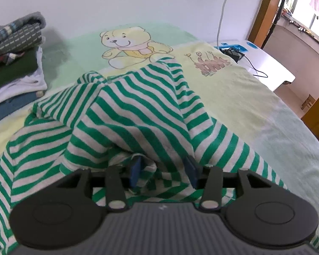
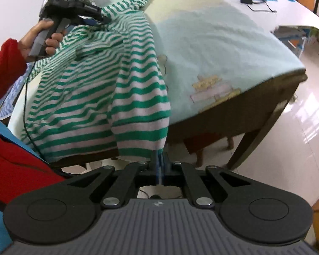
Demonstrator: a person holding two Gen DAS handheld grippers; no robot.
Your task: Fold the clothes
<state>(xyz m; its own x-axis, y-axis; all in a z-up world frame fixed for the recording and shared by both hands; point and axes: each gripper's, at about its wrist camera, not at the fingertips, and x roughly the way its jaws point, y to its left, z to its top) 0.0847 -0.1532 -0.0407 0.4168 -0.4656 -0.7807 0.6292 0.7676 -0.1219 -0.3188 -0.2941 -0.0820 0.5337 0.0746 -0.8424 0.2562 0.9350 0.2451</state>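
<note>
Here the green-and-white striped knit garment [image 2: 125, 89] lies bunched and part-lifted over the counter [image 2: 261, 97], which is covered with a pale green and yellow cartoon-print cloth [image 1: 234, 89]; one striped end hangs past the counter's near edge. The left tool [image 1: 163, 173] has its two blue-padded fingers standing apart with striped fabric gathered between them, though whether they truly pinch it I cannot tell. The right tool [image 2: 159, 167] has its fingers drawn close together on the hem of the hanging end. In the right wrist view, a hand [image 2: 39, 40] in a red sleeve holds the left tool up by the garment's far part.

By my judgement, the step in hand is spreading or carrying a held edge, since the garment is neither flat nor folded. The next move calls for both held points to travel together, keeping the cloth taut without dragging it off the counter. A stack of folded clothes [image 1: 12, 59] sits by the wall.
</note>
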